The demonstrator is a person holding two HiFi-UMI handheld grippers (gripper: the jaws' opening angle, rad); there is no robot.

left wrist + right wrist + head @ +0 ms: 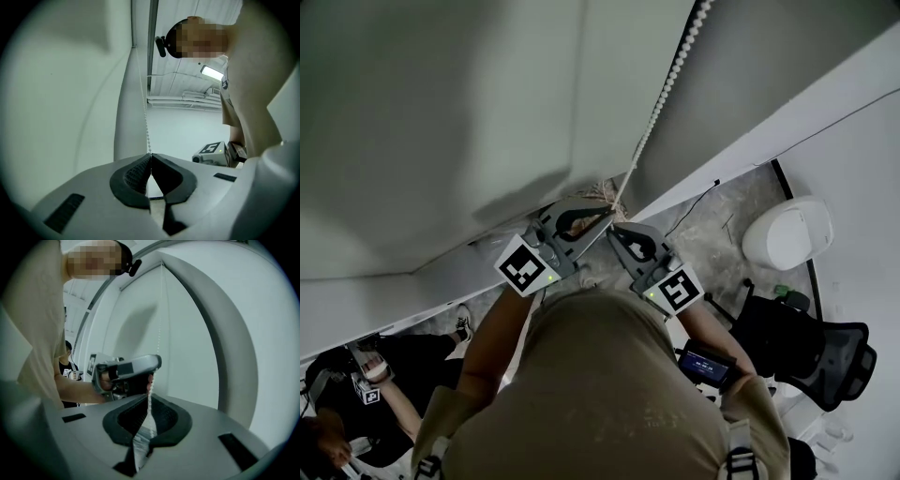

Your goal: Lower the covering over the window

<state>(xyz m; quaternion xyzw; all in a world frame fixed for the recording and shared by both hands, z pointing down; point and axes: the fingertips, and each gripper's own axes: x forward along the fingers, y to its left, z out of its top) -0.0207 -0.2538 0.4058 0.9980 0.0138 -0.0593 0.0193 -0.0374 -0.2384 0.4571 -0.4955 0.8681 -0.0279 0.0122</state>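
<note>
A white roller blind [441, 112] covers the window ahead of me; it also fills the left gripper view [61, 93] and the right gripper view [140, 333]. Its white bead chain [661, 98] hangs down the right side of the blind to both grippers. My left gripper [602, 217] is shut on the chain [146, 122], which rises straight from its closed tips [150, 155]. Just beside and below it, my right gripper [615, 232] is shut on the same chain [150, 408], with beads running down between its pads [149, 398]. Each gripper shows in the other's view: left [126, 369], right [213, 152].
A grey wall panel [750, 66] stands right of the chain. On the floor below are a round white appliance [787, 232] and a black office chair [811, 347] at the right. A seated person [356, 375] is at the lower left.
</note>
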